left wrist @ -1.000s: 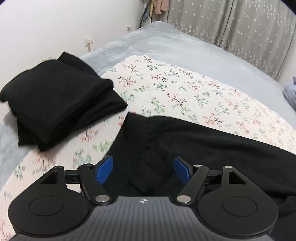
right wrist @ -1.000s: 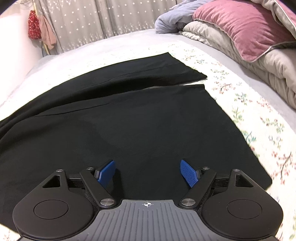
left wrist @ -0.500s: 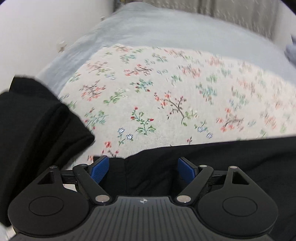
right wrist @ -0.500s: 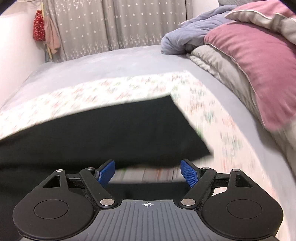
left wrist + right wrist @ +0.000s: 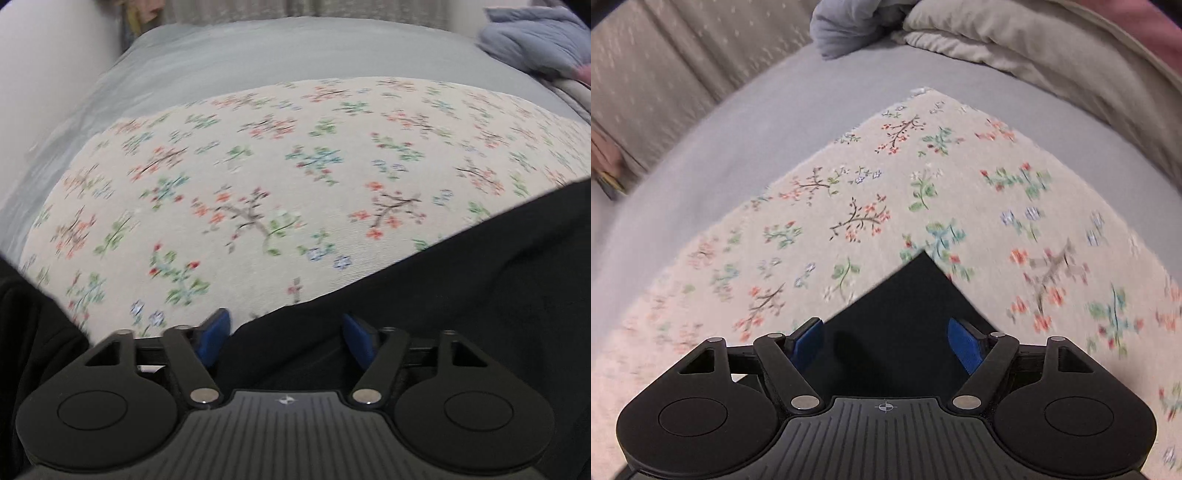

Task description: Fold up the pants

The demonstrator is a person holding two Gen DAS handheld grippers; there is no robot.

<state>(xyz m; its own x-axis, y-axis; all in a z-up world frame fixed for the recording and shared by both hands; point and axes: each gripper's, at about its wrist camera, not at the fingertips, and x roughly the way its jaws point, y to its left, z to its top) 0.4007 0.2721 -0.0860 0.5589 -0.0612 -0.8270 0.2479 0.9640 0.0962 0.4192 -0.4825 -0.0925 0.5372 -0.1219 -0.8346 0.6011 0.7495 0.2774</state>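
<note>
While jaws gape | left gripper (image 5: pixel 286 334) closing | right gripper (image 5: pixel 886 343) | one pants (image 5: pixel 905 317)

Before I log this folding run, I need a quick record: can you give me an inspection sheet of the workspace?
Surface: floral sheet spread over a grey bed cover.
Job's things: black pants lie flat on the floral sheet; one pointed corner shows in the right wrist view.
Clutter: another black garment at the left edge of the left wrist view, beside the pants.
Grippers: left claw open, its jaws have just been closing, pants edge between them, not pinched. Right claw open over the pants corner.
Cables: nothing seen.
Surroundings: grey curtain, beige duvet, blue-grey blanket, white wall.
</note>
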